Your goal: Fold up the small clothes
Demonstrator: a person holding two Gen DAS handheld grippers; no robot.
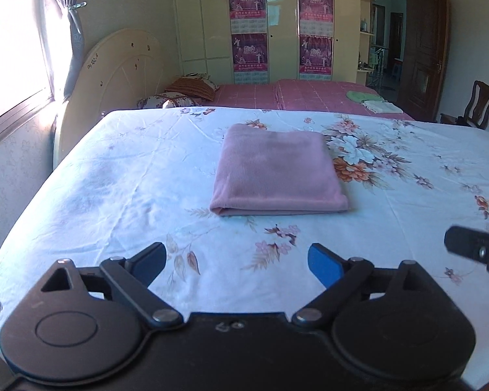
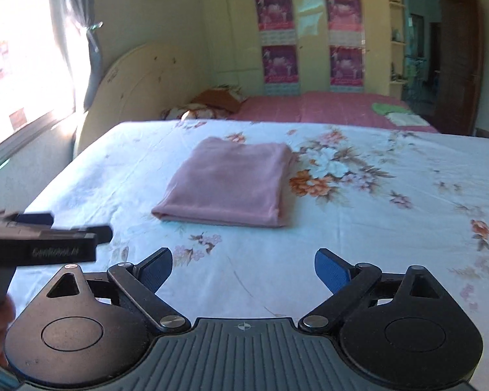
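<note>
The pink folded cloth (image 1: 278,176) lay flat on the floral bedsheet (image 1: 120,176), roughly in the middle of the near bed, folded into a neat rectangle with its rounded fold edge facing the cameras. To its right, a large printed cluster of white and orange flowers sat just beside it on the sheet.

The left gripper (image 1: 238,262) hung above the near part of the sheet, its jaws spread wide with nothing between them but bare fabric, well short of the cloth. The right gripper (image 2: 243,268) stood the same way: jaws wide apart, empty, and clear of the cloth. In the right wrist view the left gripper's black body showed at the left edge, blurred, and what may have been part of a hand (image 2: 0,329) appeared beneath it, though the blur made that hard to confirm. In the left wrist view one dark finger of the right gripper poked in from the right edge.

Beyond the near bed was a second bed with a pink checked cover (image 1: 309,97), carrying a green and white folded pile (image 1: 371,101) near its right side and patterned pillows (image 1: 182,93) by a cream headboard (image 1: 114,75). A cream wardrobe (image 1: 208,26) with four magenta posters (image 1: 246,0) stood behind, and an open wooden door (image 1: 423,55) at the right.
</note>
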